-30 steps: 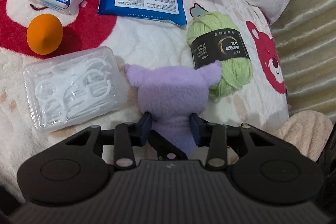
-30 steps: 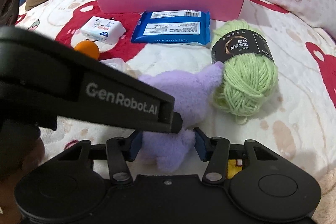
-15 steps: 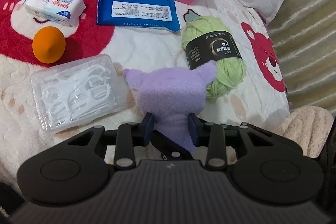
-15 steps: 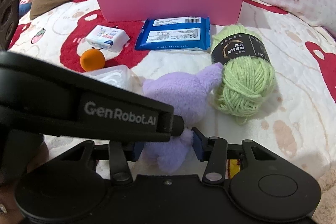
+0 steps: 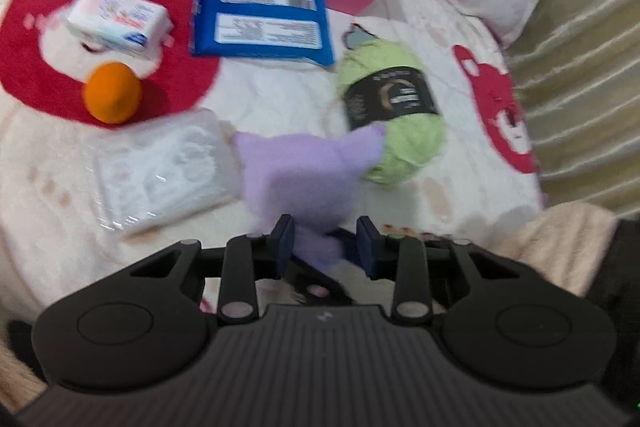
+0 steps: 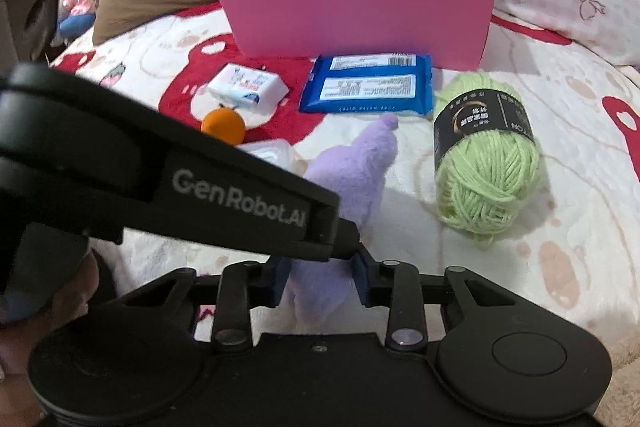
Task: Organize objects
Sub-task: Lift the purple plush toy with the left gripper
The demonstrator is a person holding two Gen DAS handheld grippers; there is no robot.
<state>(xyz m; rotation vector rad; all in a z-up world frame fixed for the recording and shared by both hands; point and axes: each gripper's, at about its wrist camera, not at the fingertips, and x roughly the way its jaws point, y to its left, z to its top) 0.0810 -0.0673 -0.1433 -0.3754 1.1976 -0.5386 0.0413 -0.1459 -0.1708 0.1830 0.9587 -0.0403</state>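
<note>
Yarn [image 6: 486, 163] right of plush [image 6: 344, 183]; left tool [image 6: 352, 239] crosses front.

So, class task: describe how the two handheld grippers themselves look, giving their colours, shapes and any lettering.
Both are matte black plastic. The left gripper has a ribbed body, two round discs at its sides, and silver pivot pins on the bars that carry its dark blue fingers. The right gripper has the same discs, pins and blue pads. In the right wrist view the left gripper's side bears grey lettering, "GenRobot.AI". No cables or sleeves show.

Black ribbed gripper [image 5: 325, 241] bodies, blue pads (white "GenRobot.AI" lettering).
</note>
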